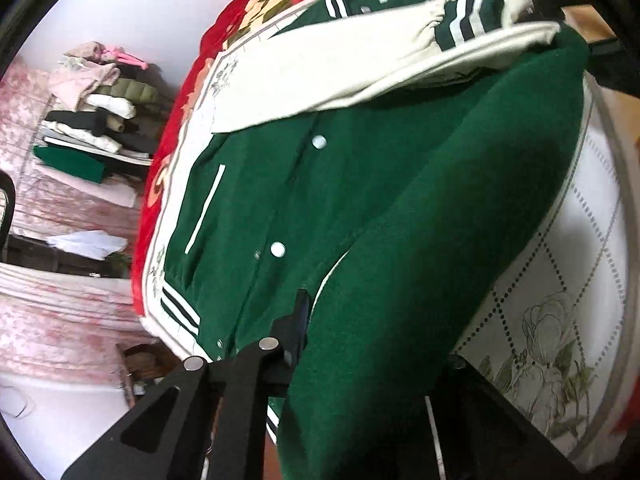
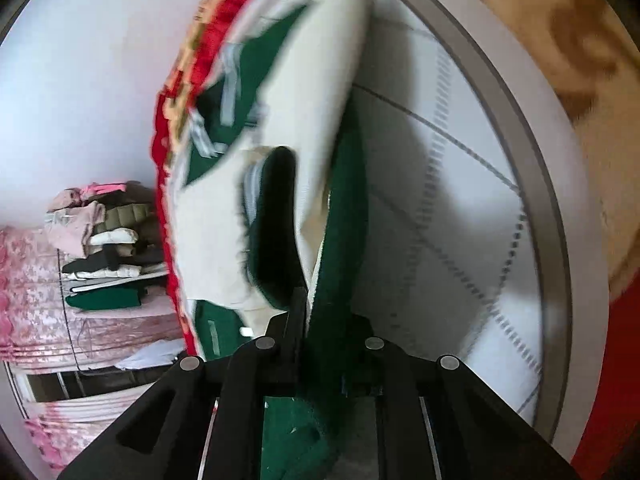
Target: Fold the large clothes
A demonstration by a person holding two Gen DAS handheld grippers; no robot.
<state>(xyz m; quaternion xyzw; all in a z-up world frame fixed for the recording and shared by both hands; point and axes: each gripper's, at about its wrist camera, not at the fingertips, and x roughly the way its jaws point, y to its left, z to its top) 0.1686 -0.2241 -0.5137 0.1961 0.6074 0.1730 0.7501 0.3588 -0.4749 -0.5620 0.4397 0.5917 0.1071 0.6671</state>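
Note:
A green varsity jacket (image 1: 280, 184) with cream sleeves (image 1: 320, 76), white snaps and striped cuffs lies on the white patterned cloth (image 1: 560, 300) of the bed. My left gripper (image 1: 312, 320) is shut on a lifted green fold of the jacket; the fabric drapes over and hides its right finger. My right gripper (image 2: 316, 308) is shut on another green edge of the jacket (image 2: 344, 216), with the cream sleeve (image 2: 320, 100) hanging beyond it. The right wrist view is blurred.
A red floral blanket (image 1: 180, 128) lies under the white cloth along the far edge. A stack of folded clothes (image 1: 96, 120) sits on a pink-covered shelf against the wall, also in the right wrist view (image 2: 108, 248). A wooden floor (image 2: 560, 20) shows past the bed edge.

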